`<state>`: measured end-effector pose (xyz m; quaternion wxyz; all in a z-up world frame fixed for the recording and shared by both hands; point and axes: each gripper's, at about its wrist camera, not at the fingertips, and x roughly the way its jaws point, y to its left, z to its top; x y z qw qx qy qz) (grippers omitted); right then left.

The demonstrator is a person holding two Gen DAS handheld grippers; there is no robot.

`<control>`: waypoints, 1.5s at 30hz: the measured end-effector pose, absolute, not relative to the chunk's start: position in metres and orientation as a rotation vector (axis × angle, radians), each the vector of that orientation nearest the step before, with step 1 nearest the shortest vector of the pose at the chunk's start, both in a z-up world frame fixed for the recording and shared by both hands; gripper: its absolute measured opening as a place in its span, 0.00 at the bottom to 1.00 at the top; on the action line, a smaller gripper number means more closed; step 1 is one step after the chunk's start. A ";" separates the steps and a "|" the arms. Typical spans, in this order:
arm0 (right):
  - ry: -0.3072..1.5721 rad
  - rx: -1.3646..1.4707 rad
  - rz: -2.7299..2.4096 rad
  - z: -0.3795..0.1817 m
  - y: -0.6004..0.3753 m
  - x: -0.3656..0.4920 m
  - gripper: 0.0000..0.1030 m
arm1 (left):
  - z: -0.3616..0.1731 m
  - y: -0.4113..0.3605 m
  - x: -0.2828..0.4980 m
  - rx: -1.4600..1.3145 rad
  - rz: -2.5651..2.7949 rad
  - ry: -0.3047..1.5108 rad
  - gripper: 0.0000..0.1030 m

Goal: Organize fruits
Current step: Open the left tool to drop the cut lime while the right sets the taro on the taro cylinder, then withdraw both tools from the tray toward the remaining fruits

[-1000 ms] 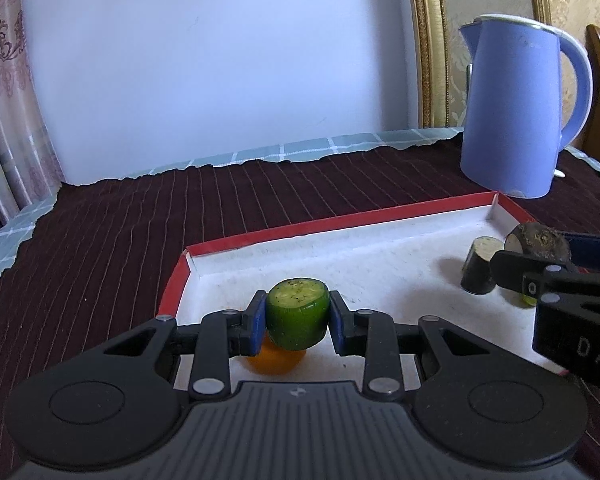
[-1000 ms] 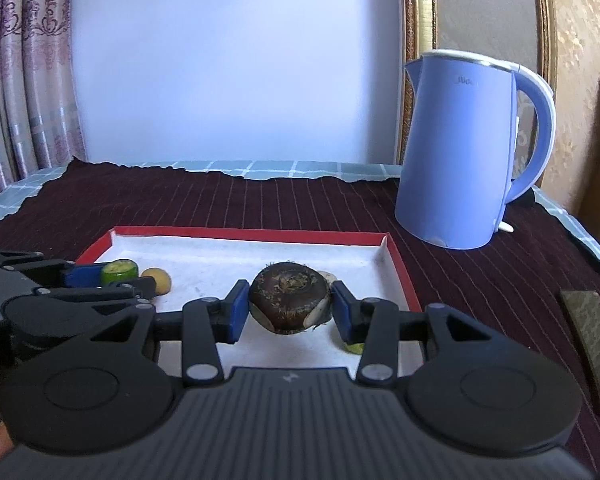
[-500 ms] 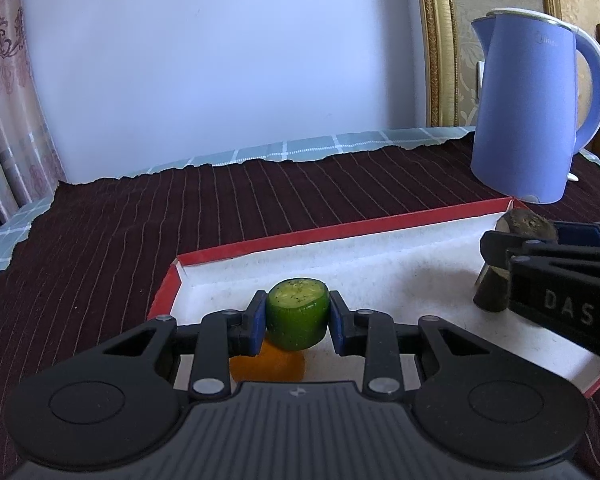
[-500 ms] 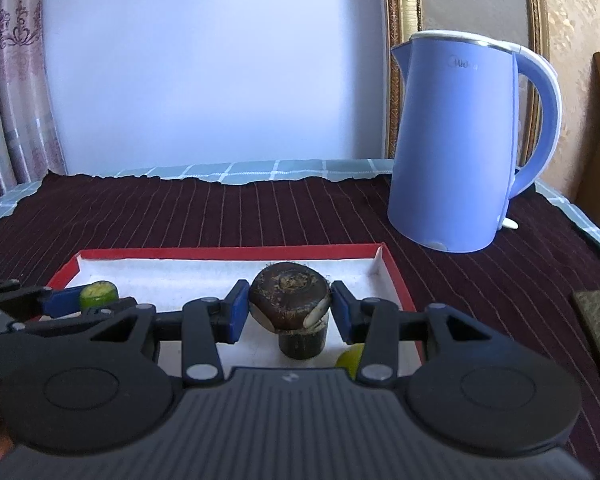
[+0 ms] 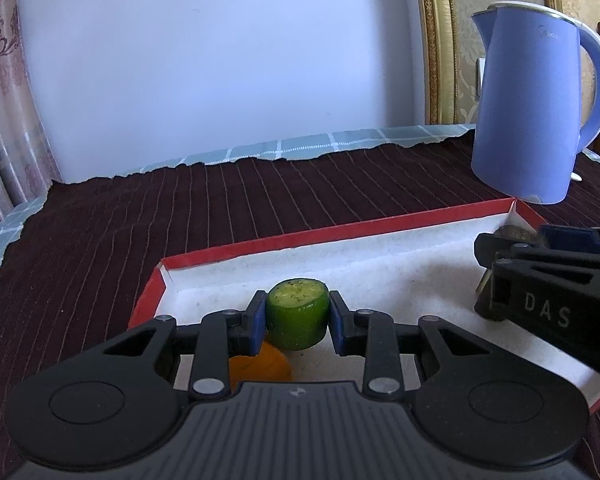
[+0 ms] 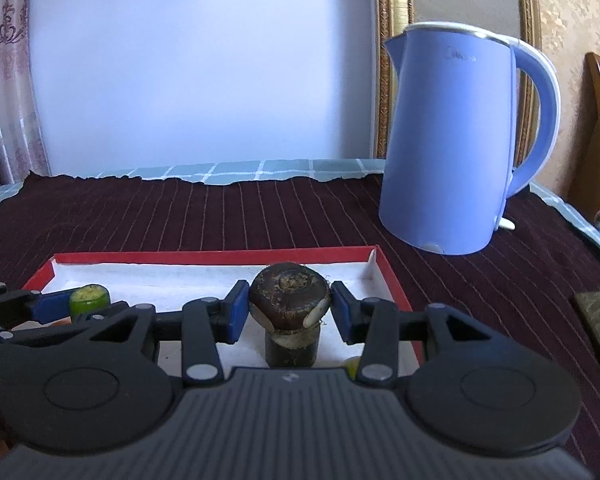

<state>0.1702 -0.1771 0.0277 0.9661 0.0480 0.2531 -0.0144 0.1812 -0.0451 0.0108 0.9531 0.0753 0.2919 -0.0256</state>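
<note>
1. The left gripper [image 5: 298, 317] is clamped on a green fruit piece [image 5: 297, 313], both blue pads pressed flat against its sides, the cut pale face turned up.
2. That green piece hangs above the white floor of the red-rimmed tray [image 5: 340, 233], near the tray's left end (a gap shows under it, so it is not resting there).
3. An orange fruit [image 5: 261, 366] lies on the tray floor just below and slightly left of the held piece, partly hidden by the left gripper's body.
4. The right gripper [image 6: 286, 310] has a dark brown, rough-skinned fruit [image 6: 287, 295] between its pads; its jaws have just been opening a little.
5. The pads sit right at the brown fruit's sides; the left pad seems to touch, while the right one shows a sliver of gap, so I cannot tell if it still grips.
6. The brown fruit sits on top of a dark cylindrical piece [image 6: 292, 347] standing upright on the tray floor, toward the tray's right end.
7. A small yellow-green fruit [image 6: 352, 367] peeks out on the tray floor just right of that cylinder, mostly hidden.
8. A blue kettle [image 6: 456, 140] stands on the dark striped cloth [image 6: 220, 216] beyond the tray's far right corner, apart from it.
</note>
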 end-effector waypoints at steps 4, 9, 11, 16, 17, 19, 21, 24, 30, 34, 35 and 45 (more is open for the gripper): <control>0.492 0.113 -0.040 0.028 -0.181 0.166 0.62 | 0.011 -0.044 0.181 0.149 -0.054 0.597 0.30; 0.485 0.132 -0.032 0.026 -0.185 0.163 0.63 | 0.010 -0.046 0.180 0.155 -0.054 0.601 0.47; 0.489 0.136 -0.031 0.025 -0.186 0.162 0.63 | 0.011 -0.047 0.177 0.162 -0.053 0.586 0.60; 0.474 0.136 -0.038 0.027 -0.187 0.156 0.63 | 0.015 -0.047 0.168 0.180 -0.042 0.555 0.62; 0.471 0.134 -0.041 0.028 -0.187 0.154 0.63 | 0.015 -0.046 0.166 0.176 -0.044 0.557 0.62; 0.469 0.131 -0.044 0.027 -0.187 0.151 0.63 | 0.015 -0.044 0.164 0.168 -0.041 0.562 0.62; 0.471 0.132 -0.045 0.026 -0.187 0.149 0.63 | 0.016 -0.042 0.160 0.167 -0.041 0.560 0.62; 0.471 0.135 -0.051 0.025 -0.189 0.146 0.67 | 0.017 -0.038 0.154 0.161 -0.038 0.556 0.62; 0.468 0.132 -0.050 0.026 -0.189 0.138 0.67 | 0.018 -0.030 0.143 0.149 -0.034 0.558 0.62; 0.463 0.124 -0.043 0.028 -0.187 0.130 0.72 | 0.019 -0.023 0.134 0.134 -0.035 0.559 0.62; 0.458 0.120 -0.044 0.028 -0.187 0.127 0.72 | 0.019 -0.022 0.132 0.130 -0.036 0.560 0.62; 0.446 0.112 -0.042 0.028 -0.189 0.102 0.75 | 0.019 -0.009 0.111 0.098 -0.038 0.556 0.64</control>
